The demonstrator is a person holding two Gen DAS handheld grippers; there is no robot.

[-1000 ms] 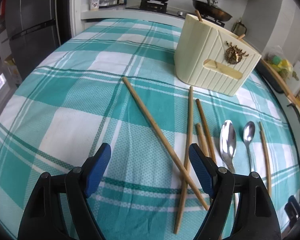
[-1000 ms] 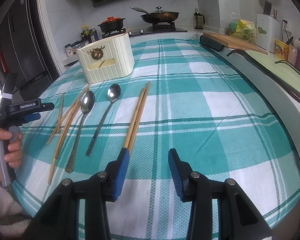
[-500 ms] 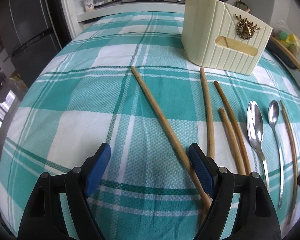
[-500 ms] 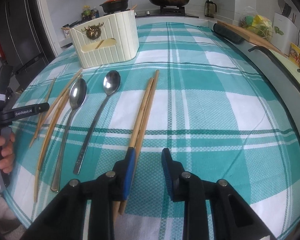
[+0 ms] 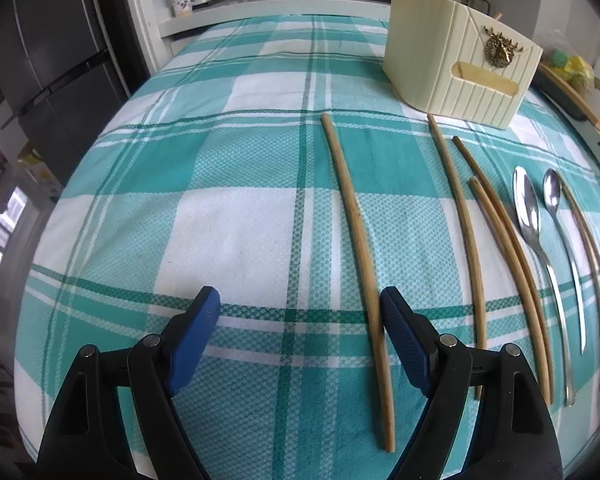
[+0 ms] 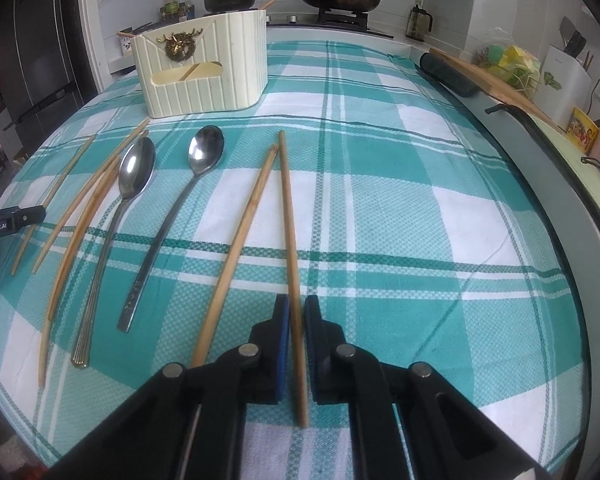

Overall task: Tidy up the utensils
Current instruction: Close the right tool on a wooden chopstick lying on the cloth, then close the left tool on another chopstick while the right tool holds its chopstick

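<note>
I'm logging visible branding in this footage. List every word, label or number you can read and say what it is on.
"GenRobot.AI": white print on the black body of the left gripper, at the right wrist view's left edge; the first letter is cut off.
Jar labels on the back counter: too small to read.
Yellow packet at the right counter: printed, but blurred.
Engraving on a spoon handle: illegible.

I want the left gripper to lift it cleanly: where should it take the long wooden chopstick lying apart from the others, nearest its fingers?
Grip the long wooden chopstick near its close end, from above, fingers straddling its width: it lies flat on the checked teal tablecloth with clear cloth either side.
</note>
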